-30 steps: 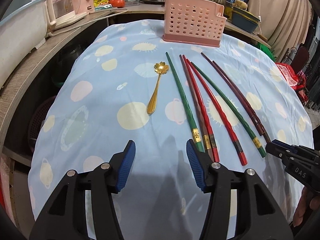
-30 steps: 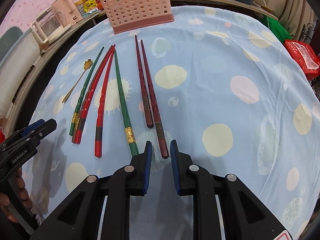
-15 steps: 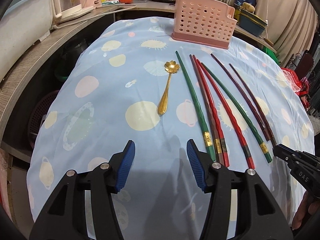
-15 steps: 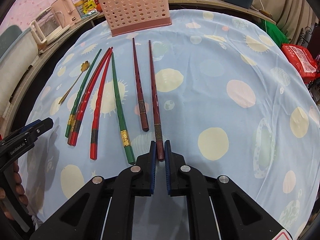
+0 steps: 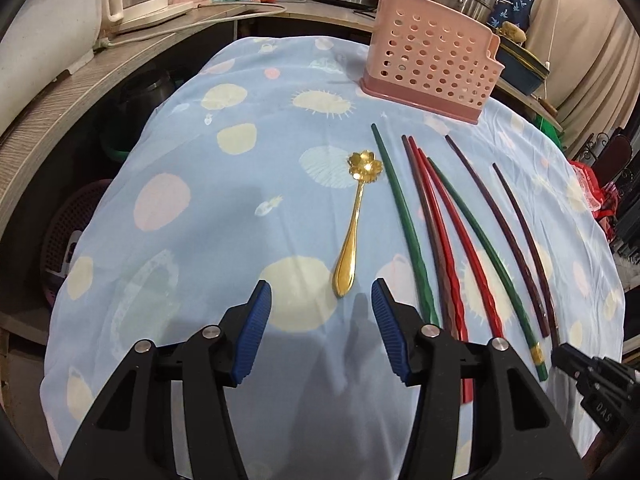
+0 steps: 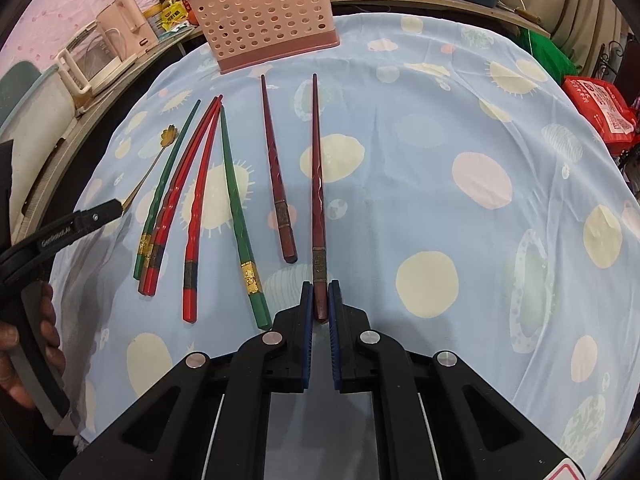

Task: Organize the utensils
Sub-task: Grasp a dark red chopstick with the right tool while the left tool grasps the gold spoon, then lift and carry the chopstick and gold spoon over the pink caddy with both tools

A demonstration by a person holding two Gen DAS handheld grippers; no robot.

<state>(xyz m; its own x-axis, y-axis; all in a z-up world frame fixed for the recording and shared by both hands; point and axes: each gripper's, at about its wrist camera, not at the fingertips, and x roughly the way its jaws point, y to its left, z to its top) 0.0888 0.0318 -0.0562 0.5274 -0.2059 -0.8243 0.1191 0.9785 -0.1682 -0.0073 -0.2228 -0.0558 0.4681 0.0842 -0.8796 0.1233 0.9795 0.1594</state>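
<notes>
The right gripper [image 6: 319, 308] is clamped on the butt of 1 dark red chopstick [image 6: 317, 184]. The left gripper [image 5: 320, 328] hangs over the gold spoon [image 5: 354, 232], its jaws closing with nothing between them.

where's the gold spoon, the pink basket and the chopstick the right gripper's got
gold spoon [image 5: 354, 229], left wrist view, middle of its handle
pink basket [image 6: 262, 20], right wrist view, perforated front wall
dark brown chopstick [image 6: 317, 184], right wrist view, mid shaft, beyond the jaws

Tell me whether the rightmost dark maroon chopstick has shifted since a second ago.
Yes. The rightmost dark maroon chopstick swung right, away from its twin, and now sits clamped in the right tongs.
</notes>
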